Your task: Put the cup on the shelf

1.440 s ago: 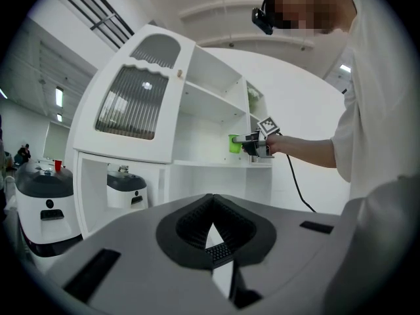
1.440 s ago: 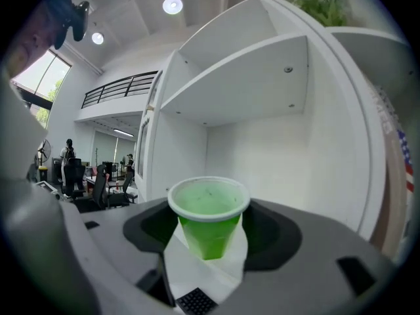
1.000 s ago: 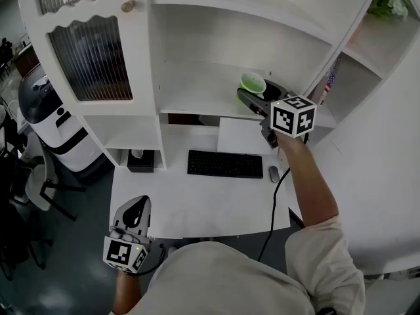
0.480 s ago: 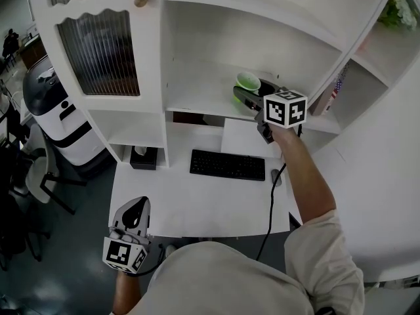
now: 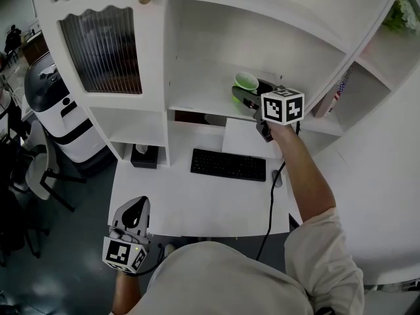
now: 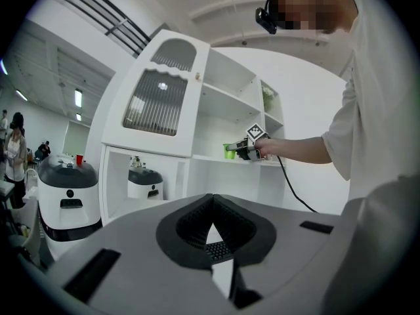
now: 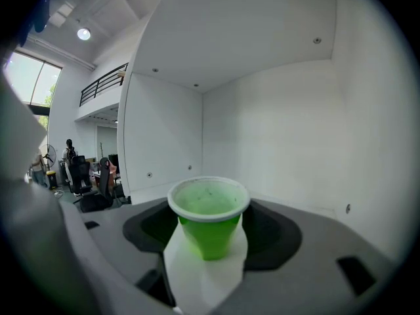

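Observation:
A green cup (image 5: 246,81) with a white rim stands upright between the jaws of my right gripper (image 5: 244,92), just over the white shelf board (image 5: 197,90) of the cabinet. In the right gripper view the cup (image 7: 209,215) fills the gap between the dark pads, and the gripper (image 7: 209,245) is shut on it, with the shelf's white back wall behind. My left gripper (image 5: 134,210) hangs low near the desk's front edge, jaws together and empty. From the left gripper view (image 6: 213,241) the cup (image 6: 229,151) shows far off at the shelf.
On the desk (image 5: 197,202) below the shelf lie a black keyboard (image 5: 228,165) and a mouse (image 5: 275,178). A small black box (image 5: 142,156) sits in a low cubby. Books (image 5: 328,97) stand right of the cup. A white machine (image 5: 56,110) and a chair (image 5: 33,176) are at the left.
My right gripper has carried the cup slightly left and deeper over the shelf. The left gripper has stayed where it was.

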A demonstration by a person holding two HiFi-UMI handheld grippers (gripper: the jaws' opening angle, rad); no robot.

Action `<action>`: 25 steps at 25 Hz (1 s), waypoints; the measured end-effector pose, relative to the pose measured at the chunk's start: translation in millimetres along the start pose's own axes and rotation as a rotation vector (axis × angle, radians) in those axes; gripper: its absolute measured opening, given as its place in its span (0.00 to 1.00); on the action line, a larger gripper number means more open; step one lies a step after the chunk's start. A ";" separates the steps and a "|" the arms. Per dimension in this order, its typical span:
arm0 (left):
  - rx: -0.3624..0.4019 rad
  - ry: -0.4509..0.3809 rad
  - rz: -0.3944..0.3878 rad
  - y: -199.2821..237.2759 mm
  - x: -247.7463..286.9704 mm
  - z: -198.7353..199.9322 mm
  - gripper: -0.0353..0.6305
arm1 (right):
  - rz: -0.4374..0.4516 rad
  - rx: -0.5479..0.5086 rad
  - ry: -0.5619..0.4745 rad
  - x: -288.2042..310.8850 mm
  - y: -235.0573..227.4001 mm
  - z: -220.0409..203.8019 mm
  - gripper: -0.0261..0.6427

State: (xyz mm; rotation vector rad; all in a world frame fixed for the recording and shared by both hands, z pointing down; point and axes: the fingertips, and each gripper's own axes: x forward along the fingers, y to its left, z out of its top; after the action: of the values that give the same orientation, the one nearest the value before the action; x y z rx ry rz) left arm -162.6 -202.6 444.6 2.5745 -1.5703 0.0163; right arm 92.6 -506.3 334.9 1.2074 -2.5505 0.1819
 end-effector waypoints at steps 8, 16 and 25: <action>-0.004 0.000 0.000 1.3 -0.1 -1.9 0.05 | 0.008 0.010 0.004 2.7 -1.4 -1.1 0.51; -0.006 -0.004 -0.005 2.6 1.1 -2.6 0.05 | 0.012 -0.003 0.011 3.8 0.4 -1.0 0.52; -0.004 0.000 -0.014 3.4 2.5 -1.2 0.05 | 0.015 -0.017 0.009 4.0 3.2 -2.5 0.59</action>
State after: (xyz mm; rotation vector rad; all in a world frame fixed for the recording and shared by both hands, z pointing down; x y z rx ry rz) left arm -164.4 -206.2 446.3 2.5820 -1.5511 0.0126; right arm 88.3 -506.7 338.6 1.1794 -2.5491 0.1684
